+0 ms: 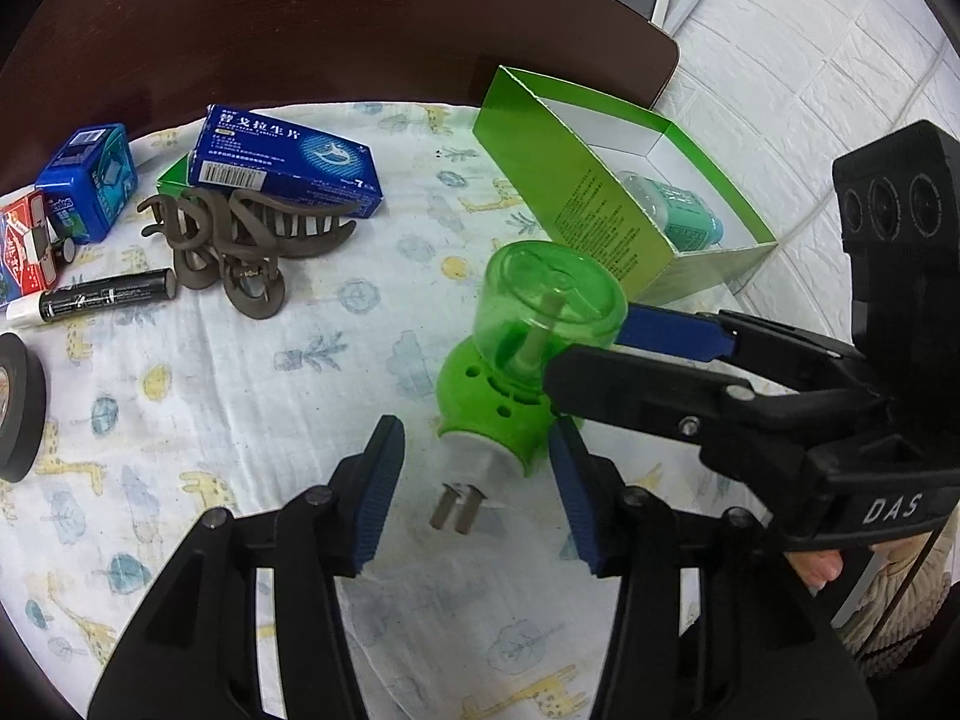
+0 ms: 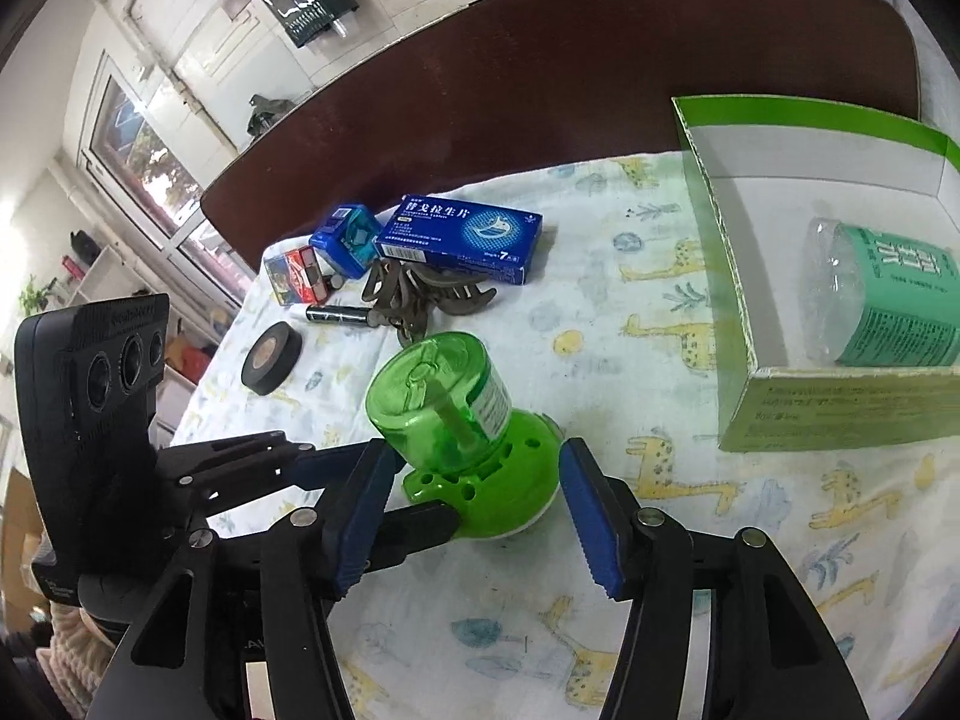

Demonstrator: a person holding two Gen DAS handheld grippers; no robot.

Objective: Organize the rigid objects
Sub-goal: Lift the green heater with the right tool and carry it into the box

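A green plug-in mosquito repeller [image 1: 516,354] with a clear green bottle lies on the giraffe-print cloth [image 1: 240,396], its plug prongs toward the left wrist camera. My left gripper [image 1: 477,486] is open, its blue pads either side of the plug end. My right gripper [image 2: 474,510] is open around the repeller [image 2: 462,432]; it also shows in the left wrist view [image 1: 591,339] reaching in from the right, fingers either side of the bottle. An open green box [image 2: 834,408] holds a teal-labelled bottle [image 2: 882,306].
At the cloth's far side lie a blue medicine box [image 1: 288,162], a brown hair claw [image 1: 240,240], a blue tin [image 1: 90,180], a red-blue pack [image 1: 21,249], a black-white tube [image 1: 96,300] and a black tape roll [image 1: 18,402]. A dark headboard [image 2: 540,90] stands behind.
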